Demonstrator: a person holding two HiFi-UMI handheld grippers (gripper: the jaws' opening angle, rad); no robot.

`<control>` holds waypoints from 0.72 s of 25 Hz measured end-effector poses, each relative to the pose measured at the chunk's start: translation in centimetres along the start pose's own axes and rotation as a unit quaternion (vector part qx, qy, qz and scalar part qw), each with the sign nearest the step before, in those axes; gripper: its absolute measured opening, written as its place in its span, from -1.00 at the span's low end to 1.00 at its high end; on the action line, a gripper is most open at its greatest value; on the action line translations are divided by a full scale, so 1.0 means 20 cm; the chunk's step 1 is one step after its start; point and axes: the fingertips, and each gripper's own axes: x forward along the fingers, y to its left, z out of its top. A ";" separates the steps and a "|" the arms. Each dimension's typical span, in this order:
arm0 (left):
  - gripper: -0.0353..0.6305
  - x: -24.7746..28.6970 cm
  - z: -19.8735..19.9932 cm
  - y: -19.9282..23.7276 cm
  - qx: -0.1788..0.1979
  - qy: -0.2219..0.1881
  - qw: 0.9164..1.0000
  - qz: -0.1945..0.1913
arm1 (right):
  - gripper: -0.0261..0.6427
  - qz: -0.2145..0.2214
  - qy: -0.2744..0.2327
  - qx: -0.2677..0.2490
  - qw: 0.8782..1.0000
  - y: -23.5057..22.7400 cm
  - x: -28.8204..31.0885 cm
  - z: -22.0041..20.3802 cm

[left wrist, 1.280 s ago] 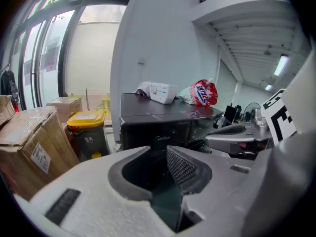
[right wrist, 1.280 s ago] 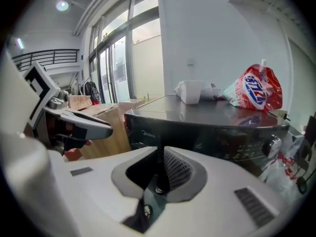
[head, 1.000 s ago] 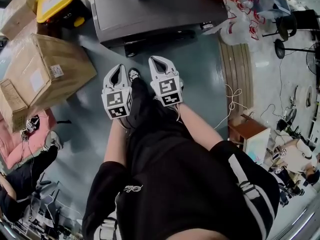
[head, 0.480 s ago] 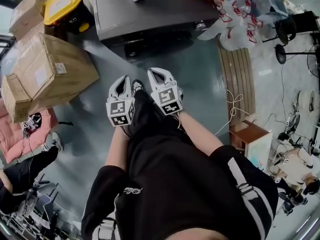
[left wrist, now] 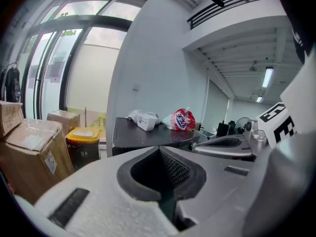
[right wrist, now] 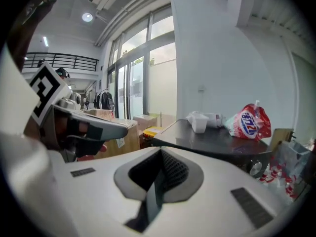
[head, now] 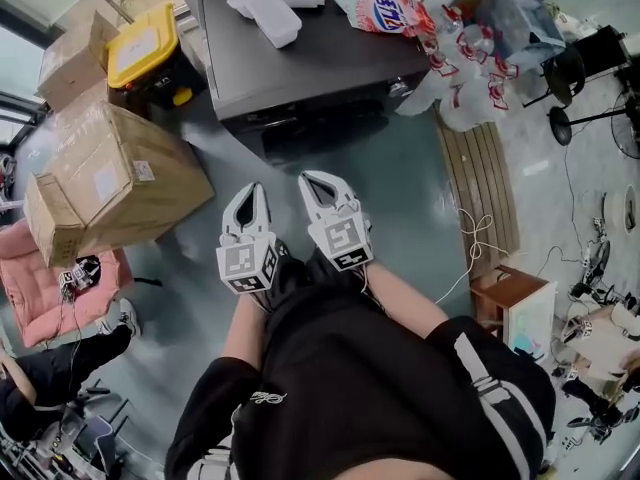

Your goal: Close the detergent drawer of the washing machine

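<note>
The left hand-held gripper has its jaws pressed together with nothing between them. The right hand-held gripper is likewise pressed together and empty. Both are held side by side close to the person's body, above the grey-green floor. They point toward the dark grey washing machine, which stands ahead of them and well apart. Neither gripper touches it.

The detergent drawer belongs to the machine's shadowed front panel, which faces the person. It cannot be made out there, so whether it sits in or out cannot be told. A round silver knob shows at the panel's right end.

On the machine's flat top lie a white rectangular plastic tub and a red-and-white detergent pouch.

Left of the machine stand a black bin with a yellow lid and a large brown cardboard box. To its right are clear plastic bags with red print, and a slatted wooden board lies on the floor.
</note>
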 end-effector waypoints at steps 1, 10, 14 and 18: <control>-0.88 -0.01 0.04 0.01 0.003 -0.006 1.000 -0.002 | -0.91 -0.003 -0.010 -0.004 1.000 0.01 0.00 0.05; -0.88 -0.20 0.61 0.14 0.031 -0.118 0.992 -0.011 | -0.91 -0.047 -0.103 -0.022 0.993 0.05 -0.05 0.55; -0.88 -0.32 0.88 0.18 0.055 -0.169 0.984 -0.010 | -0.91 -0.059 -0.154 -0.032 0.986 0.07 -0.13 0.84; -0.88 -0.42 1.04 0.16 0.069 -0.201 0.977 -0.010 | -0.91 -0.072 -0.193 -0.034 0.978 0.09 -0.25 1.06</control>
